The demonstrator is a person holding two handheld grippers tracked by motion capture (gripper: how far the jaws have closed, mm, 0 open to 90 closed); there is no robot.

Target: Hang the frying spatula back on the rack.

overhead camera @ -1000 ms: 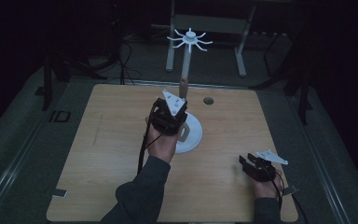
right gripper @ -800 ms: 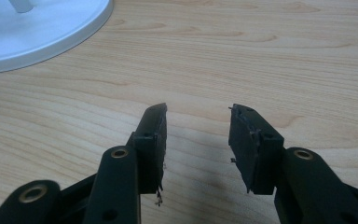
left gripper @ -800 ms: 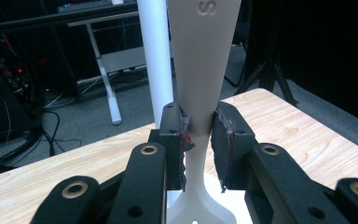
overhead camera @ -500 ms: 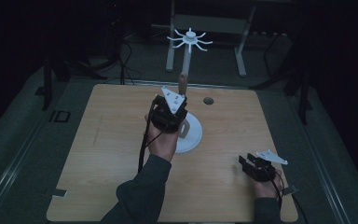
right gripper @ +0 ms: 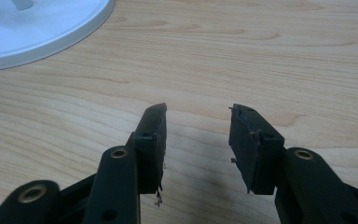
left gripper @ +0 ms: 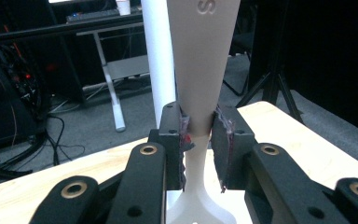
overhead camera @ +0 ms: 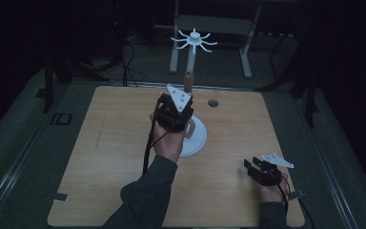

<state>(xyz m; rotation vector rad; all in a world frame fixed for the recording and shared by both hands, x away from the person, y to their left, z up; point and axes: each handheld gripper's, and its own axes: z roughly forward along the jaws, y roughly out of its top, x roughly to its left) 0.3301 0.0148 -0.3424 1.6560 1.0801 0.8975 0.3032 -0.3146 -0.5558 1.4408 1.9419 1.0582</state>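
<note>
A white stand with a round base [overhead camera: 199, 139], a thin pole [left gripper: 157, 56] and a spoked top [overhead camera: 194, 40] rises at the table's middle. My left gripper [overhead camera: 177, 112] is right beside the pole, above the base. In the left gripper view its jaws [left gripper: 200, 128] are shut on the narrow neck of a pale, tapered upright piece [left gripper: 204, 56], whose tan top [overhead camera: 188, 78] pokes up above the gripper. My right gripper [overhead camera: 255, 167] rests low near the table's front right, open with only bare wood between its fingers [right gripper: 198, 121].
The wooden table [overhead camera: 109, 143] has a small dark round spot [overhead camera: 213, 102] behind the stand on the right. The stand's white base [right gripper: 42, 28] lies ahead and left of the right gripper. Dark floor, cables and a metal frame lie beyond the far edge.
</note>
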